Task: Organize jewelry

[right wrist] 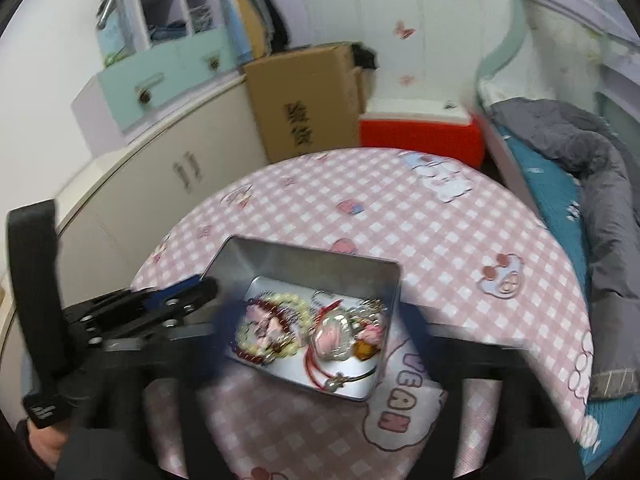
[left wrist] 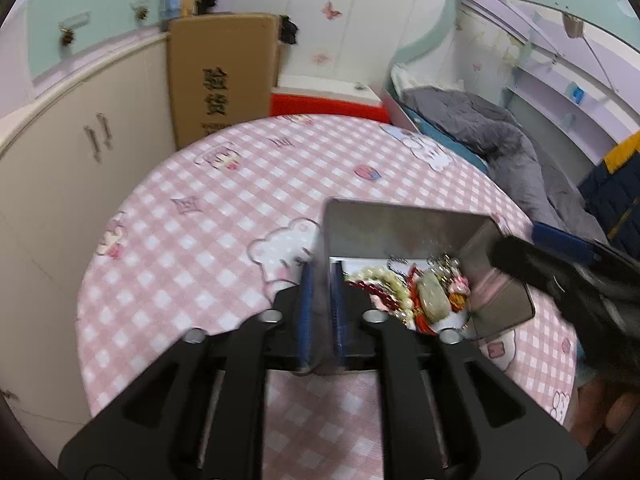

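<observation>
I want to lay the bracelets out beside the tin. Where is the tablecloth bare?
The tablecloth is bare beyond the metal tin, toward the cardboard box and red cooler, and on its bed side. Crowded: the tin itself, full of jewelry, with the left gripper straddling one wall and the right gripper spread around it.

Left wrist view: angled down, close over tin box [left wrist: 400, 232] from its left wall. Right wrist view: angled down from nearer side. Shared: box, checked tablecloth [right wrist: 440, 240], cardboard carton [left wrist: 224, 76].
</observation>
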The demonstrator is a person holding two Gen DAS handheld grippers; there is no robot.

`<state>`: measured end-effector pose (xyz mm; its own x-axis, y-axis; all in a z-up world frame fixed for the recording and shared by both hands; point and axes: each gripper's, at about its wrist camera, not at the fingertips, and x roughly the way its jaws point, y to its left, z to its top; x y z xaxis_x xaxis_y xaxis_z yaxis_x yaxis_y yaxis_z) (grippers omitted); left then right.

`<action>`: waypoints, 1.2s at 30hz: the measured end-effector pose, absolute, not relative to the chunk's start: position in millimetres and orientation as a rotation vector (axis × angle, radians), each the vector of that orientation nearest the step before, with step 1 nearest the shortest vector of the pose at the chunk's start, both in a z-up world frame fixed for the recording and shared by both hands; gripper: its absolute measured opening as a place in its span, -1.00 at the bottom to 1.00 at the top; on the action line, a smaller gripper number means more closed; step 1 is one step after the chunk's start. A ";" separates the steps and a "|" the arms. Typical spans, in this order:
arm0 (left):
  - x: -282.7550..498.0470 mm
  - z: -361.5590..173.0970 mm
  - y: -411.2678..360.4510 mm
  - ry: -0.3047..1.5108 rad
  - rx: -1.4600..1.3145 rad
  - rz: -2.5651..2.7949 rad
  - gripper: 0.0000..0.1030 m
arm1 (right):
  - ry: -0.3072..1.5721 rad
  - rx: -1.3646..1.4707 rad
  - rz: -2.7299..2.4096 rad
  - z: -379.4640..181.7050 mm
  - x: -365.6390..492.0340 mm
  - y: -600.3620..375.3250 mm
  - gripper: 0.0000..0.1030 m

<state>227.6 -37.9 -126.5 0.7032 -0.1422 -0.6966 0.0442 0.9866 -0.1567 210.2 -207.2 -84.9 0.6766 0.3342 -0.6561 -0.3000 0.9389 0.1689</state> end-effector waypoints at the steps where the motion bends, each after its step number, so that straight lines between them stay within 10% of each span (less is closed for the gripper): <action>1: 221.9 -120.0 -33.6 0.746 -0.141 -0.080 0.56 | 0.718 0.059 0.343 -82.9 205.7 -210.2 0.86; 2: 213.7 -112.0 -26.7 0.688 -0.168 -0.059 0.89 | 0.712 0.074 0.329 -81.9 201.8 -213.6 0.86; 36: 41.3 0.1 -5.5 0.325 0.006 0.025 0.89 | 0.427 0.043 0.125 -0.6 40.9 -216.4 0.86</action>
<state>41.3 -5.5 0.1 0.9474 0.0253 -0.3189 -0.0233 0.9997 0.0101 40.9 -216.4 -0.6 0.9027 0.1300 -0.4102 -0.1119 0.9914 0.0680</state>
